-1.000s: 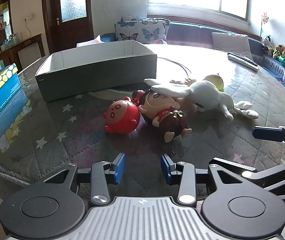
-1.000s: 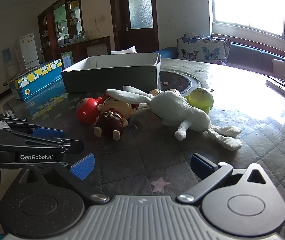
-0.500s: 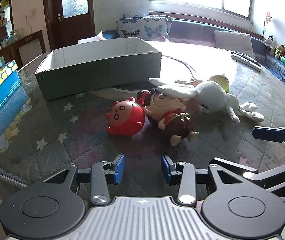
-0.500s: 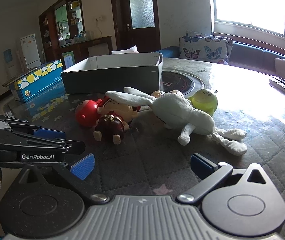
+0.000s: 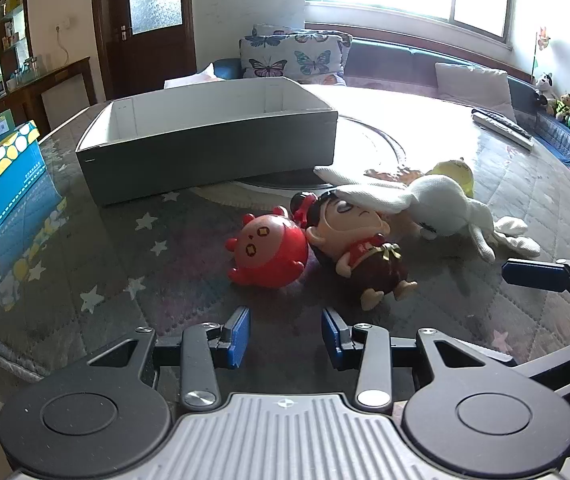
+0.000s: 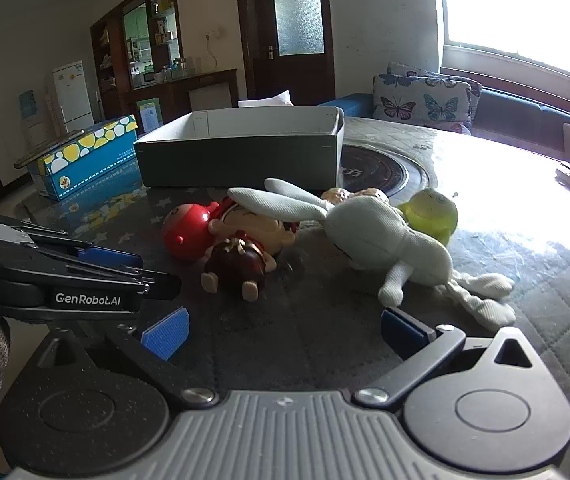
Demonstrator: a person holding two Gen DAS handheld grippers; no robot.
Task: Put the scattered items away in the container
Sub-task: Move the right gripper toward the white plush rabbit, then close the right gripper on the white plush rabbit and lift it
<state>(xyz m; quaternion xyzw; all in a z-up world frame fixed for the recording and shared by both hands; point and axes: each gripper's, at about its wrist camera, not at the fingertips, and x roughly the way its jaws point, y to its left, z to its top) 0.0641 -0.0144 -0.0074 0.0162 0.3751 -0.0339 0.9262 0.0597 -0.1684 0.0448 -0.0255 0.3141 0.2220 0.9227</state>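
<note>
Red, brown and white toys lie untouched in a heap before the empty grey box.

From the left wrist, the left gripper [image 5: 285,334] is seen with jaws partly spread, empty, near the red round toy [image 5: 267,254] and the doll [image 5: 359,246]; the box [image 5: 209,148] stands behind them. From the right wrist, the right gripper [image 6: 285,330] is held wide apart, empty, facing the white plush rabbit [image 6: 381,238] draped over the doll, the green toy [image 6: 431,216] beside it. A first pick is judged next, calling for an advance and closure.

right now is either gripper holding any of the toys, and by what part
Nothing is held. The left gripper and right gripper are both open with bare pads, short of the red toy and the doll.
</note>
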